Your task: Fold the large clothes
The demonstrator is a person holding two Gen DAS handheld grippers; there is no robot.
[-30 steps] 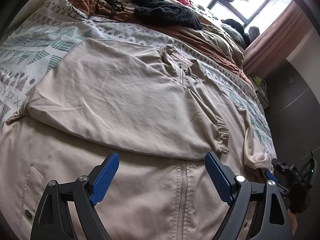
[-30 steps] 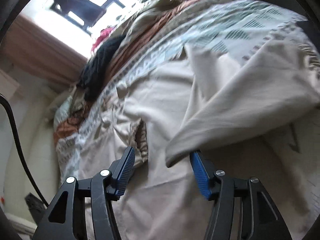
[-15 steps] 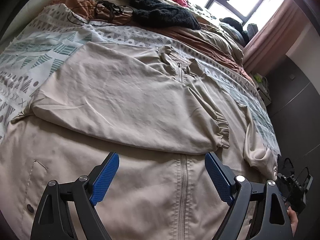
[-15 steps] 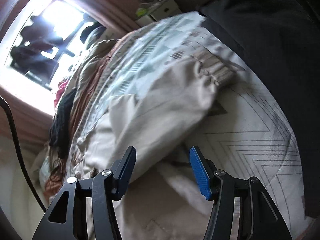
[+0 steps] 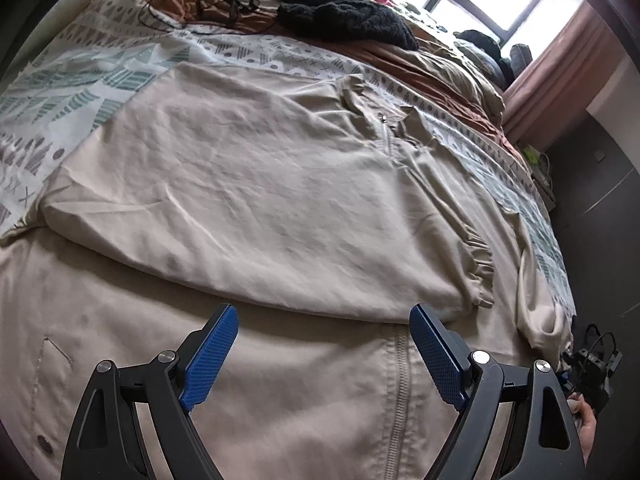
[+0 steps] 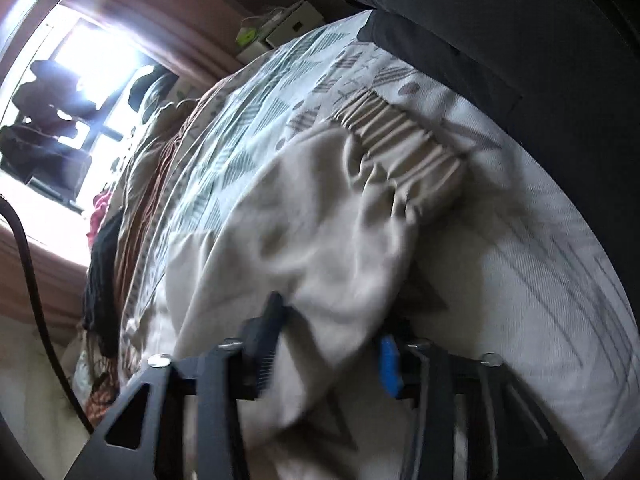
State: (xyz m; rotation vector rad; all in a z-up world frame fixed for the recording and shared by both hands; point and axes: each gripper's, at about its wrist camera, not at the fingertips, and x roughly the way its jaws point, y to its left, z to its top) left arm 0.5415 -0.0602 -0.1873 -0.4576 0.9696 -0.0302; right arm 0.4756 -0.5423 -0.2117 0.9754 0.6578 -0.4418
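My left gripper (image 5: 324, 348) hangs spread wide over the beige jacket (image 5: 260, 184); my right gripper (image 6: 328, 340) straddles its sleeve (image 6: 320, 216), jaws apart.

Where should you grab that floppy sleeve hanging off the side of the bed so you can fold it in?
Probably near the gathered cuff of the sleeve, coming from the bed's edge. The right hand-held gripper already straddles the sleeve's loose fabric there, jaws apart. The cuff is thick and bunched, so it should slip less than the thin cloth, and lifting there would carry the sleeve across the jacket.
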